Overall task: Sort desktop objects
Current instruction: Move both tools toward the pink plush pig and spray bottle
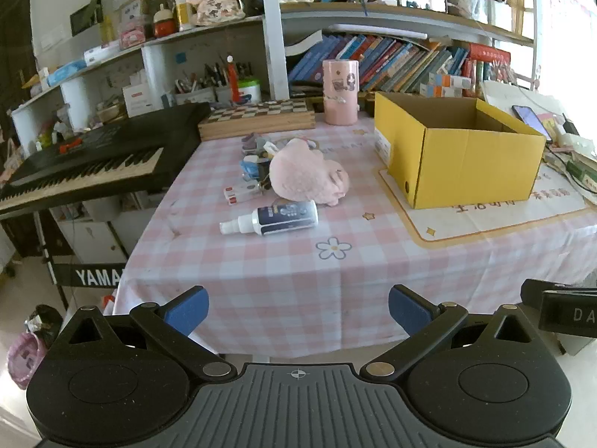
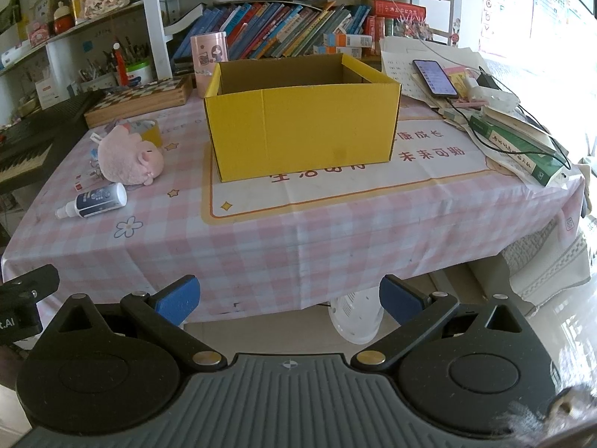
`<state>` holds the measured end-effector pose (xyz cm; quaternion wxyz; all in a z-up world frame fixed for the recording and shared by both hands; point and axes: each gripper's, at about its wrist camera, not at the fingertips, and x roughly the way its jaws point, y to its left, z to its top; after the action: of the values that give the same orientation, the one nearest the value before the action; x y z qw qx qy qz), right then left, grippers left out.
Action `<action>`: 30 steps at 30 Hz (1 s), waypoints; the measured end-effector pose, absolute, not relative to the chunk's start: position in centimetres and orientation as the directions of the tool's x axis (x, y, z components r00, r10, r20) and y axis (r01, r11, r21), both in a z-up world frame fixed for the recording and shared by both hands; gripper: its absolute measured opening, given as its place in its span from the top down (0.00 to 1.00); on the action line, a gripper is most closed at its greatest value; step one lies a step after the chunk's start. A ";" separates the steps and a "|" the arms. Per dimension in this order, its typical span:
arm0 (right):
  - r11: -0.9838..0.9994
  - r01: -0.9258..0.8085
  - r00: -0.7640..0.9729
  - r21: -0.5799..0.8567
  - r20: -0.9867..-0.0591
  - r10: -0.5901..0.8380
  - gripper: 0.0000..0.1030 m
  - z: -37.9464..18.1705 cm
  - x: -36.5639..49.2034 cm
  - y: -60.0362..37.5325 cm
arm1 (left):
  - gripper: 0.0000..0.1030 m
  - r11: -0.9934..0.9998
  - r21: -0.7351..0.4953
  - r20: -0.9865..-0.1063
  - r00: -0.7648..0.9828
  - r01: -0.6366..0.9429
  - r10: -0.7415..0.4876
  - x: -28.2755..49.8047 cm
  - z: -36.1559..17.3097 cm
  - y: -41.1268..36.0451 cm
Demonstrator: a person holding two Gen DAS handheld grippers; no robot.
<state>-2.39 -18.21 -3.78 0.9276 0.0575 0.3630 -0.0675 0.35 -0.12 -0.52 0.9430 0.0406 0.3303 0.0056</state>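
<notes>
Pink plush [image 1: 304, 173] hides small clutter [image 1: 250, 166]; yellow box [image 2: 302, 127] interior unseen.

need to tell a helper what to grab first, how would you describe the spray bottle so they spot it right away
Start at the yellow box on the checked tablecloth and look left to the pink plush. Just in front of it lies the spray bottle, on its side: the only white item with a dark blue label.

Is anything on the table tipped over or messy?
Yes. The spray bottle lies on its side near the table's front edge instead of standing up. Behind it, a pink plush toy flops beside a jumble of small things. The yellow box stands straight. I see nothing spilled.
</notes>
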 end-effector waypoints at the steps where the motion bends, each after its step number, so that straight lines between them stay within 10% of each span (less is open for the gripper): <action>1: 0.984 0.168 0.726 0.059 -0.683 -0.083 0.00 -3.7 -2.3 -18.1 | 0.00 0.996 0.083 -0.623 0.781 0.018 0.037 0.4 -0.5 -0.1; 30: 0.986 0.160 0.731 0.054 -0.677 -0.082 0.00 -3.7 -1.7 -18.4 | 0.00 0.995 0.084 -0.617 0.787 0.054 0.009 0.5 -0.5 -0.4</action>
<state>-1.69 -18.40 -3.70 0.9288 0.0543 0.3608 -0.0652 0.51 -0.40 -0.46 0.9440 0.0483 0.3262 -0.0118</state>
